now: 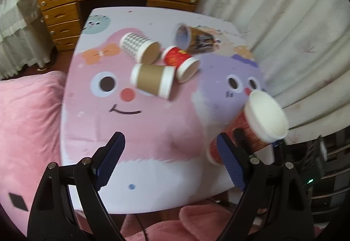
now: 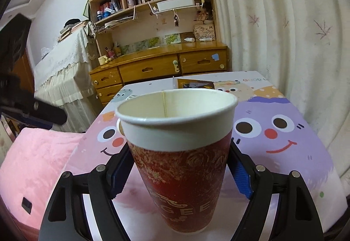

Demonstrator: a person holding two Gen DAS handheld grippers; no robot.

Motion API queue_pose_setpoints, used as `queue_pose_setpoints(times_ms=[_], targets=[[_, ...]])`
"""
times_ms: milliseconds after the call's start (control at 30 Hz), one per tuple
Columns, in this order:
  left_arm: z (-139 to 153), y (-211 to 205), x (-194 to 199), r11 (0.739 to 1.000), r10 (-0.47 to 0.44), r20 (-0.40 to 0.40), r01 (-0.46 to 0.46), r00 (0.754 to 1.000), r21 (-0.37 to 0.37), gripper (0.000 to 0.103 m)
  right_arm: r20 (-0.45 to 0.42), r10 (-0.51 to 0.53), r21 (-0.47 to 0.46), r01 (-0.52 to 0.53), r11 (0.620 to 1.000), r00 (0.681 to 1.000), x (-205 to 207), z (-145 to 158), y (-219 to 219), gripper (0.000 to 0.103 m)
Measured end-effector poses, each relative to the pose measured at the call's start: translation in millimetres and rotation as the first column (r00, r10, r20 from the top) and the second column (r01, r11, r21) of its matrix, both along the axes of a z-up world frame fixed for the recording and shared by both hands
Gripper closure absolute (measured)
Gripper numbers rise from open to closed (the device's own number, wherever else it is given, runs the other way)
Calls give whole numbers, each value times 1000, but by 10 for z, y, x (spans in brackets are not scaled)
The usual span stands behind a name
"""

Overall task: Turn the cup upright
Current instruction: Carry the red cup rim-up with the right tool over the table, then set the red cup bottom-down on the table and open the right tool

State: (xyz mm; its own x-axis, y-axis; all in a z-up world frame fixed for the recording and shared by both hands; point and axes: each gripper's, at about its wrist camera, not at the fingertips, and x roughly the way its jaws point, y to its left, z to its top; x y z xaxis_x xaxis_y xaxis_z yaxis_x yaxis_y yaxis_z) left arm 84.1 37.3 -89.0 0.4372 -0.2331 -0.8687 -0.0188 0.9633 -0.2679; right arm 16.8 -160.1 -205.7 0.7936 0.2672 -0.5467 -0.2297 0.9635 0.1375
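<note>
— Holding the red cup [image 2: 181,166] between the right gripper [image 2: 179,172] pads, we have it mouth-up, its base at or just above the table [image 2: 306,166] near the front edge; whether it touches, we cannot tell. The blue pads sit against its two sides, pinching it.

— And our left gripper [image 1: 168,160]?

— Spread wide with nothing between its fingers, hovering over the table's near side.

— What could go wrong from here?

— In our judgement, a paper wall can buckle under too firm a squeeze. Letting go while the cup leans, as it seems to in the left wrist view, could tip it over, and the edge is close.

— Anything around it?

— Four more cups lie on their sides mid-table: a brown cup [image 1: 153,82], a small red cup [image 1: 180,61], a patterned cup [image 1: 140,47] and a dark printed cup [image 1: 194,41], well apart from ours.

— Any writing?

— We read "GEE" low on the red cup, the rest hidden. The tablecloth shows "GOOD" at its far corner.
</note>
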Motion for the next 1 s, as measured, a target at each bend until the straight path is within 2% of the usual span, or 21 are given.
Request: queue_pose_setpoints(times_ms=[133, 200, 267, 433, 533, 600, 700, 833, 933, 1000], targets=[[33, -99, 8, 1000, -14, 14, 14, 1000, -12, 19, -56, 16, -22, -17, 1000, 998, -82, -71, 76, 22], [40, -128, 19, 1000, 0, 13, 0, 1000, -22, 19, -81, 34, -35, -37, 999, 996, -121, -126, 104, 16], [48, -139, 32, 999, 23, 9, -22, 1000, -26, 19, -131, 61, -49, -68, 996, 989, -139, -172, 108, 5], [74, -146, 16, 994, 89, -7, -89, 996, -65, 19, -248, 133, -66, -154, 986, 959, -189, -250, 89, 5], [112, -150, -59, 989, 135, -6, -136, 991, -63, 19, -276, 173, -67, -198, 978, 946, -217, -242, 35, 5], [167, -160, -144, 985, 170, 1, -170, 985, -35, 19, -305, 212, -71, -244, 967, 929, -233, -200, -11, 5], [274, -209, -313, 983, 184, 26, -184, 983, -2, 19, -394, 321, 0, -350, 937, 861, -267, -71, -148, 5], [486, -322, -629, 981, 192, 142, -195, 971, 5, 19, -475, 398, 71, -417, 906, 785, -403, 105, -371, 5], [629, -443, -834, 976, 204, 197, -214, 959, 30, 19, -519, 355, 75, -373, 925, 777, -496, 252, -609, 3], [702, -555, -944, 971, 206, 205, -226, 957, 81, 19, -566, 294, 70, -310, 948, 770, -498, 332, -738, 3]])
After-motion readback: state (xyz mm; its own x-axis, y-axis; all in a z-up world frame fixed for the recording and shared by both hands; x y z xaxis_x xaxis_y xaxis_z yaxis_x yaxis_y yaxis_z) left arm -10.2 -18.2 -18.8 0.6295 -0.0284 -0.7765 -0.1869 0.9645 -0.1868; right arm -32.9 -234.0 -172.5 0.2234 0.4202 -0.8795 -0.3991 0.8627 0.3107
